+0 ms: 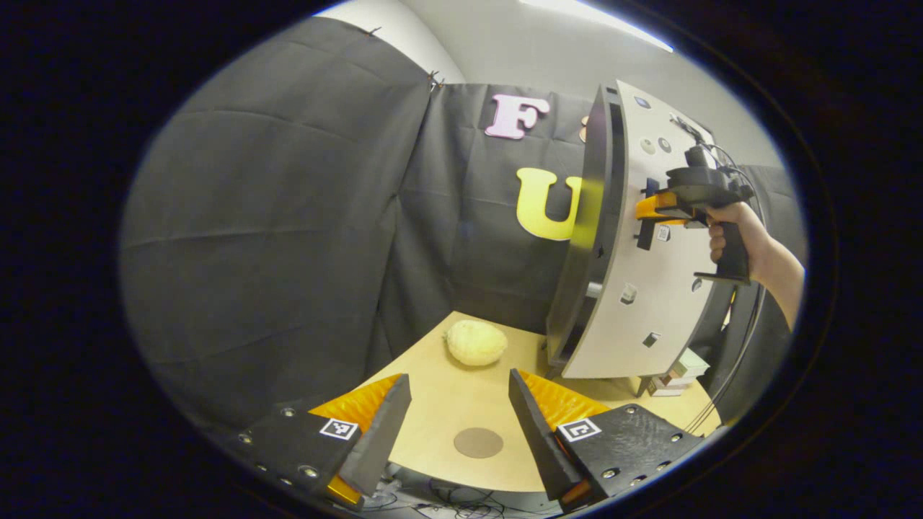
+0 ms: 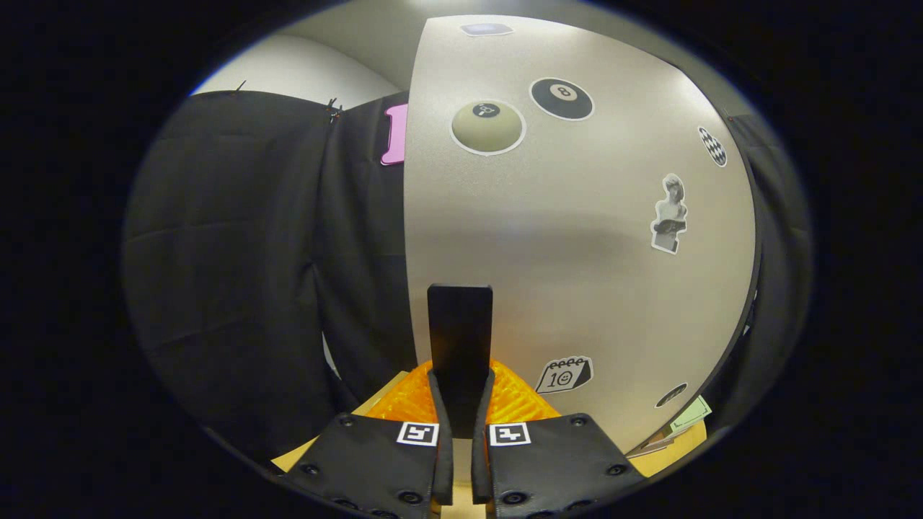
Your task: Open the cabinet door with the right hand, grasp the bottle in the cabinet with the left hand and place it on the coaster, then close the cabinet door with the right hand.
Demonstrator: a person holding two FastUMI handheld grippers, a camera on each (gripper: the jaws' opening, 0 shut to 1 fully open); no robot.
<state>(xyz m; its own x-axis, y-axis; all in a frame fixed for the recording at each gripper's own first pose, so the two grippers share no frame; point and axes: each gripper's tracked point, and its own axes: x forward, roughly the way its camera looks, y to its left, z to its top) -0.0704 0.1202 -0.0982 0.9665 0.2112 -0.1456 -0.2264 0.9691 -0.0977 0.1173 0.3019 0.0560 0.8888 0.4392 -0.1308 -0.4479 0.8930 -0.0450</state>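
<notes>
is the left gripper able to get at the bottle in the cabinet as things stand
Probably not yet. The cabinet door looks only slightly ajar, with the right gripper shut on its handle. The left gripper hangs open above the coaster.

one cabinet (image 1: 634, 288), one coaster (image 1: 478, 442), one gourd (image 1: 476, 342)

Right gripper (image 2: 461, 404): fingers closed on the door's dark upright handle (image 2: 460, 339), one finger pressing each side.
Cabinet door (image 2: 577, 245): pale, straight ahead of the gripper, carrying stickers above and to the right of the handle.
Counter (image 2: 670, 454): a wooden strip below the door's lower edge.
</notes>
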